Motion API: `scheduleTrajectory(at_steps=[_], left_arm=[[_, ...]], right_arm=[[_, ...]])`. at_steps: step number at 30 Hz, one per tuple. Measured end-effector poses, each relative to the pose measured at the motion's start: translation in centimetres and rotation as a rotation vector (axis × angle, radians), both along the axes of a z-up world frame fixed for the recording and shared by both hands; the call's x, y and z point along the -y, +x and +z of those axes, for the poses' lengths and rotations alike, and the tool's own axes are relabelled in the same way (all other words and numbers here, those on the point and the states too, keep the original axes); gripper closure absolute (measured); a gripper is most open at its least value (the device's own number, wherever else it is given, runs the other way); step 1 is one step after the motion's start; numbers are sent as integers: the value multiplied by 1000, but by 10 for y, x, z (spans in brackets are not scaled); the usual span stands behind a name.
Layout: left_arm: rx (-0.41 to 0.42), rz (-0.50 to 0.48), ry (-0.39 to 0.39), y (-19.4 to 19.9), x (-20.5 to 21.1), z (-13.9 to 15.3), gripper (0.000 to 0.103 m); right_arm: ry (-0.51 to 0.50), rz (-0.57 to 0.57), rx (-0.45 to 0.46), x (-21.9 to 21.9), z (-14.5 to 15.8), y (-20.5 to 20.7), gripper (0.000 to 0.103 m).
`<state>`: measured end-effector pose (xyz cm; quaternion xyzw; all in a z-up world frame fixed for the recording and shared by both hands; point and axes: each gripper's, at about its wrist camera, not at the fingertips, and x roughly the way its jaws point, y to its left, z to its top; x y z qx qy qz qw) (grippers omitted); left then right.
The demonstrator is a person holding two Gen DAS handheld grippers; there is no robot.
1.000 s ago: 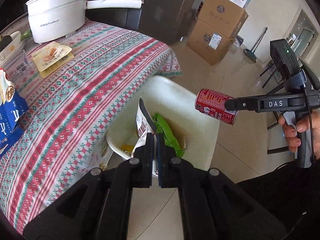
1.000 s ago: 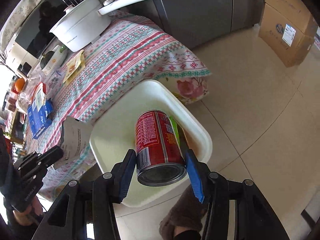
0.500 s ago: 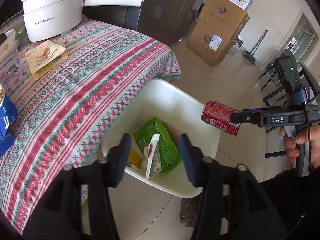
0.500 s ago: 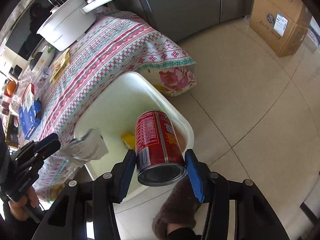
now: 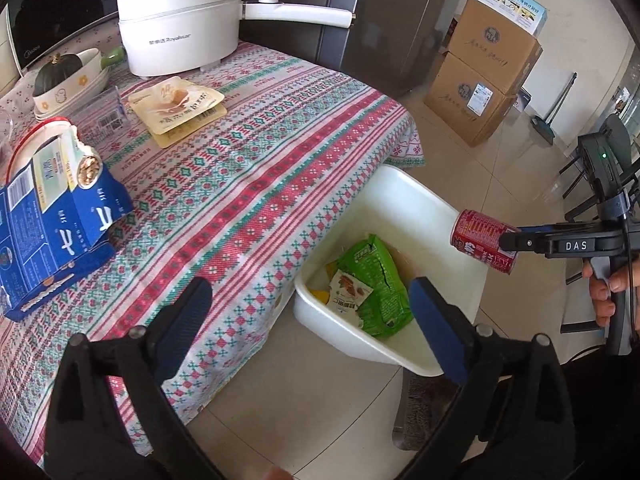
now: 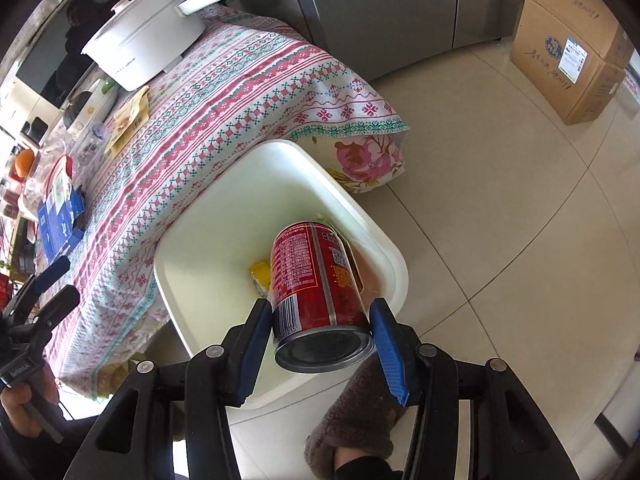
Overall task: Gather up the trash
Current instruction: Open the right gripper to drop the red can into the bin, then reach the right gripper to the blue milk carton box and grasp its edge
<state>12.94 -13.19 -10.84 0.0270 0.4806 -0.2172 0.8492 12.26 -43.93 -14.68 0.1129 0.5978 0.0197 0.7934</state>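
Since the earlier frames, the white snack wrapper (image 5: 347, 294) has been dropped from the left claw (image 5: 308, 320) into the white bin (image 5: 416, 196), where it is seen lying on the green packet (image 5: 374, 280) beside a yellow scrap (image 5: 316, 292). The jaws of the left claw have just been opening and are now spread wide, with nothing gripped between them; the claw is held over the edge of the bench (image 5: 248, 184) and the near rim of the bin. A red can (image 6: 316, 284) is clamped at its lower end between the blue pads (image 6: 386, 340) of the right claw (image 6: 320, 336), and is held tilted above the bin, top end pointing down into it. On the patterned cloth of the bench are seen a torn blue carton (image 5: 60, 224), two beige sachets (image 5: 178, 108) and a white electric pot (image 5: 180, 28). The bin stands on the tiled floor (image 6: 520, 220), tucked against the corner of the bench.
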Motion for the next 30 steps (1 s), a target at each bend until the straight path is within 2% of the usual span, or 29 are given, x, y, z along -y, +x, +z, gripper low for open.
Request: scheduleTrajectory(at_steps=[5,7,8,9,13,30], left_arm=[[21,31,17,-1,-16,4,1],[31,51,22,-2,-22,6,1],[33,57,20,-2,-25,6,1],[33,66,18,-1,-28,7,1],[29,94,15,0,-38,8,1],[33,202,14,-3,-89,13,1]], right_arm=[[16,-8,2,-4,2,4,51],[24,-4,3,-7,5,7,42],[9,-8,9,-9,7,8,29],[-15,-10,17,-12,9,9,22],[-63,27,34,-25,16,13,21],[-62,81,85,-72,32,31,21]])
